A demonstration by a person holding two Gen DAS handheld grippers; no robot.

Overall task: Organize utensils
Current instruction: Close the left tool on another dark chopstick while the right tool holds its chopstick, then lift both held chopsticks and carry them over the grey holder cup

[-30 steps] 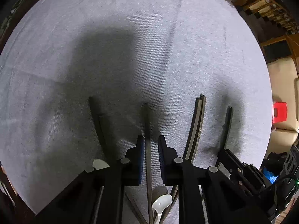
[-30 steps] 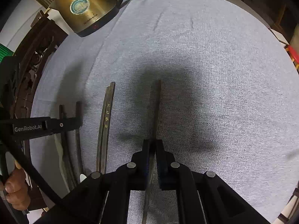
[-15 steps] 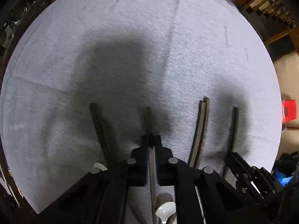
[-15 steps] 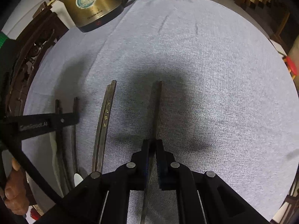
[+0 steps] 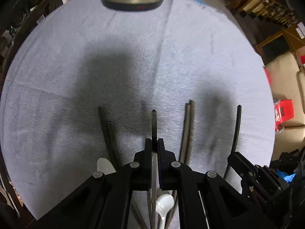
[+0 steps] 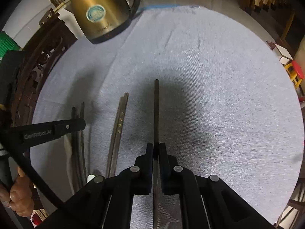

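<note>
The left gripper (image 5: 154, 143) is clamped on a thin dark chopstick (image 5: 153, 122) that runs forward between its fingers; the right gripper (image 6: 156, 147) pinches another single chopstick (image 6: 156, 110) the same way. Between them a paired set of chopsticks (image 5: 187, 126) lies flat on the grey ribbed tablecloth (image 5: 190, 47), slender and slightly tapered. The left view alone shows a glossy white spoon (image 5: 164, 206) under the gripper and two more dark sticks (image 5: 106, 129) to its left. A rounded brass-coloured kettle (image 6: 101, 13) stands at the far edge.
</note>
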